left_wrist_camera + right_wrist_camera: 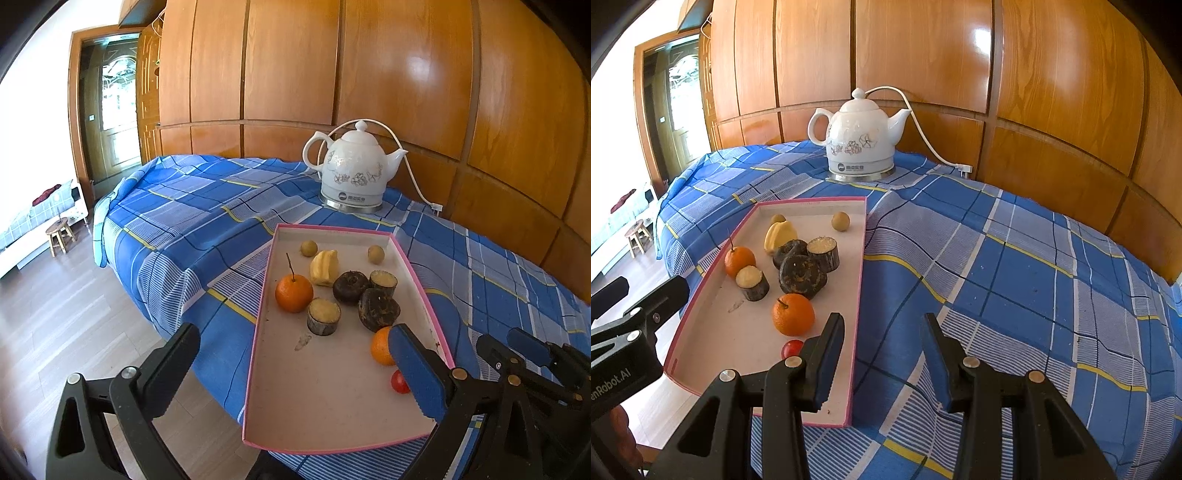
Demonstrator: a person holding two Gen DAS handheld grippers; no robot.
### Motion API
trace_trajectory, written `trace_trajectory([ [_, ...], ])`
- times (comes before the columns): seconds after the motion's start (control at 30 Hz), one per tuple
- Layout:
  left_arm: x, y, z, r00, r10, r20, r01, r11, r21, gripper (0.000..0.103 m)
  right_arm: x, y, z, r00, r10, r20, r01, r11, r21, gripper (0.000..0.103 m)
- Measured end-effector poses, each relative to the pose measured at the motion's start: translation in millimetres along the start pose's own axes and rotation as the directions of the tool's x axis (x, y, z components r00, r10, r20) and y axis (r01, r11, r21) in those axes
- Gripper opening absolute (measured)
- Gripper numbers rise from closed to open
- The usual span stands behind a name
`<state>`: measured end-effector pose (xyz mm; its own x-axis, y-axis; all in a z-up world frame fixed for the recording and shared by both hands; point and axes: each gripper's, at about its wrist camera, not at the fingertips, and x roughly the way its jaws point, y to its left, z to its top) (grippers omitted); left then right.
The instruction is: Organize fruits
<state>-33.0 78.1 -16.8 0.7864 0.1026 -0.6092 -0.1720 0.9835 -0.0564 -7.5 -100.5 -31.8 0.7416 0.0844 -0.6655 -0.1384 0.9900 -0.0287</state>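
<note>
I hold both tools short of the pink-rimmed shallow cardboard tray (858,295). Right gripper (882,354): jaws partly apart, nothing between them. The nearest round orange tangerine (793,314) lies at about 10 o'clock from its fingertips, inside the tray. Left gripper (295,369): jaws wide, empty, straddling the tray's near end. I judge the right nearer.

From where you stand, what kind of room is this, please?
Probably a home living or dining room: wooden wall panels, a table under a blue checked cloth with an electric kettle, and a small stool by the door.
</note>
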Motion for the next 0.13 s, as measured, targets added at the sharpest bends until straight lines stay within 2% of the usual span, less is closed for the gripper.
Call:
trace_trajectory([
  [0.13,1.3,-0.7,0.2,1.0,-0.01,-0.006,0.01,1.0,0.002,0.101,0.6,-6.0,1.0,1.0,0.009,-0.001,-0.009,1.0,0.011,0.043],
])
